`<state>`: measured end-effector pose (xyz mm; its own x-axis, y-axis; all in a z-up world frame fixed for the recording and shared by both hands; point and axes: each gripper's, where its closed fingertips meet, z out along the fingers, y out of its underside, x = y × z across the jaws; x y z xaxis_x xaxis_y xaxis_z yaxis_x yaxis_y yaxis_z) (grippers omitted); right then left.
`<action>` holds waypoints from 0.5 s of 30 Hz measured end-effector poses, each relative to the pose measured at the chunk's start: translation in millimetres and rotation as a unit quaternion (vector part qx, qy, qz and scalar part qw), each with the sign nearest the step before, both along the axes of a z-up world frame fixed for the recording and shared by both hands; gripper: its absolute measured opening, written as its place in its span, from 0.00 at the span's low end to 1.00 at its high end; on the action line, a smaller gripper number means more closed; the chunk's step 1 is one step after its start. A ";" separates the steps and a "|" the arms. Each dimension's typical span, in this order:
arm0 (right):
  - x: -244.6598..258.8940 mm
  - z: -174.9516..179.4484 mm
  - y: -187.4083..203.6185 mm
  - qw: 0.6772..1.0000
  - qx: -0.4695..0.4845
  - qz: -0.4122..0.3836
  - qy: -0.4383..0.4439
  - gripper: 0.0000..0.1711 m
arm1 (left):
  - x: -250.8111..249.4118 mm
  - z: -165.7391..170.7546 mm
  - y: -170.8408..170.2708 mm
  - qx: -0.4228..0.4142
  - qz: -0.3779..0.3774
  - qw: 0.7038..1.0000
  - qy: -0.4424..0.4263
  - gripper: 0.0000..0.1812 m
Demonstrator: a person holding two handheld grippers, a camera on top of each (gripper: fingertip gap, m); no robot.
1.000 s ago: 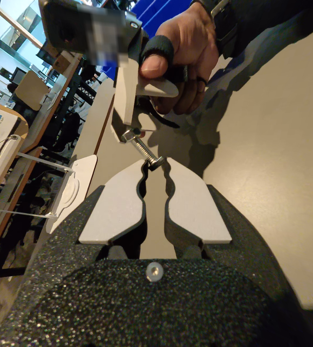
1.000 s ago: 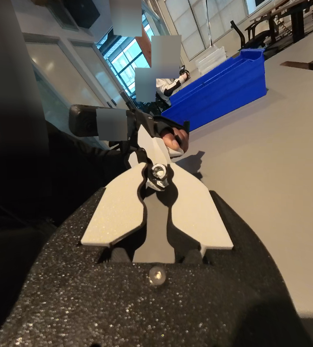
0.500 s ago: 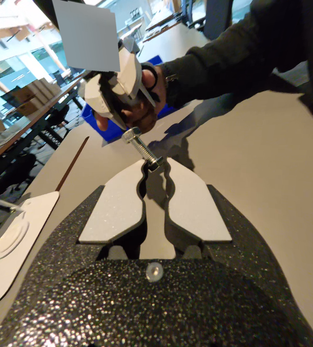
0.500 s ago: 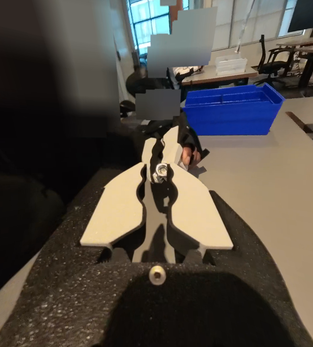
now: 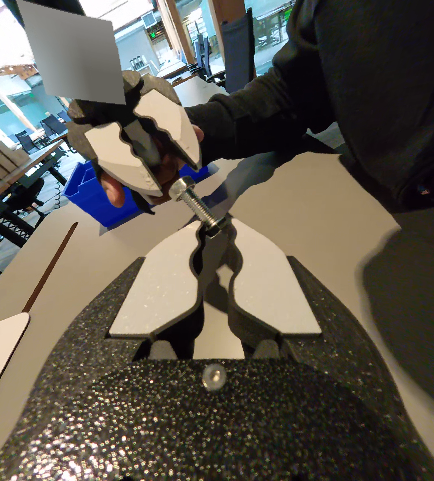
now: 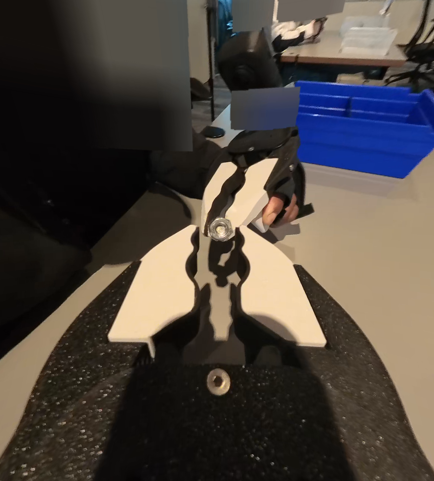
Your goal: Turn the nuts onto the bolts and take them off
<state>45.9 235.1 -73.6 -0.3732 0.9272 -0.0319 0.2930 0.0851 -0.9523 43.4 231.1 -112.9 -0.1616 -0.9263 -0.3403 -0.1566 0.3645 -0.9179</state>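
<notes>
Midair above the tabletop [image 5: 301,208], the left tongs [image 5: 214,229] clamp the nut [image 5: 217,229] on a bolt [image 5: 195,200], whose head sits just off the right tongs [image 5: 176,177], spread apart.

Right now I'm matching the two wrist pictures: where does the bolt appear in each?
Left wrist view: bolt just above centre, slanting up-left from the left gripper fingers.
Right wrist view: bolt seen head-on at centre, at the right gripper fingertips.
Shared landmark: the blue bin on the table behind.
</notes>
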 end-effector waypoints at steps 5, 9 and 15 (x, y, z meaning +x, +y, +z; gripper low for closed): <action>-1.6 -8.8 -8.1 1.000 0.004 0.015 -0.024 0.15 | 3.3 -6.7 -3.6 0.006 -0.013 1.000 0.021 0.08; -3.6 -17.1 -7.6 0.999 0.003 0.011 -0.045 0.12 | 3.6 -9.0 -3.6 0.013 -0.009 0.999 0.035 0.08; -5.9 -21.5 5.7 0.998 -0.020 -0.023 -0.059 0.11 | 0.0 -13.9 12.1 0.058 0.045 0.995 0.070 0.08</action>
<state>40.0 240.8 -95.1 -0.3211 0.9405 -0.1114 0.4063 0.0305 -0.9132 43.4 243.2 -126.7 -0.1327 -0.8949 -0.4260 -0.3179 0.4455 -0.8369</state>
